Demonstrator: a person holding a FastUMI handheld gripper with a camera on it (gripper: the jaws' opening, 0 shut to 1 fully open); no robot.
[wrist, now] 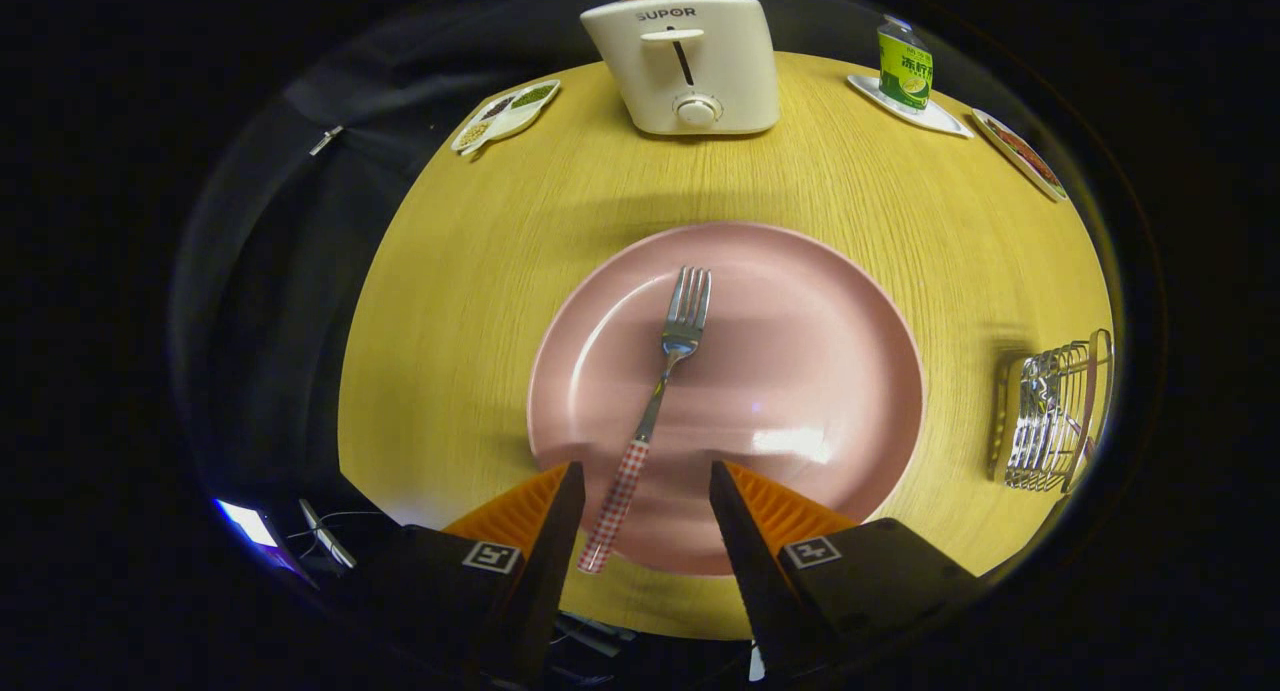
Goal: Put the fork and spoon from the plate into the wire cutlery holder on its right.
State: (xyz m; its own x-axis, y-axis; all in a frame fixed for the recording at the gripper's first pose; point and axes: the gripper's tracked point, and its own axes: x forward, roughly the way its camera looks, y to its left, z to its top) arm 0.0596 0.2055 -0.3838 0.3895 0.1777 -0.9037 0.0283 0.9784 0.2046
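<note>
A pink plate point(820, 391) lies on the round wooden table point(480, 271), just ahead of my fingers. On it rests a steel fork point(668, 371) with a red-checked handle; its tines point away from me and the handle end reaches over the plate's near rim. My gripper point(647, 471) is open and hovers above the plate's near edge. The fork handle lies between the two fingertips, closer to the left one, untouched. The wire cutlery holder point(1050, 411) stands to the right of the plate, with what looks like a handle leaning in it.
A white toaster point(685, 66) with bread in it stands at the far side of the table. A small divided dish point(505, 114) sits far left. A green can point(905, 66) on a white tray and another dish point(1020, 151) sit far right.
</note>
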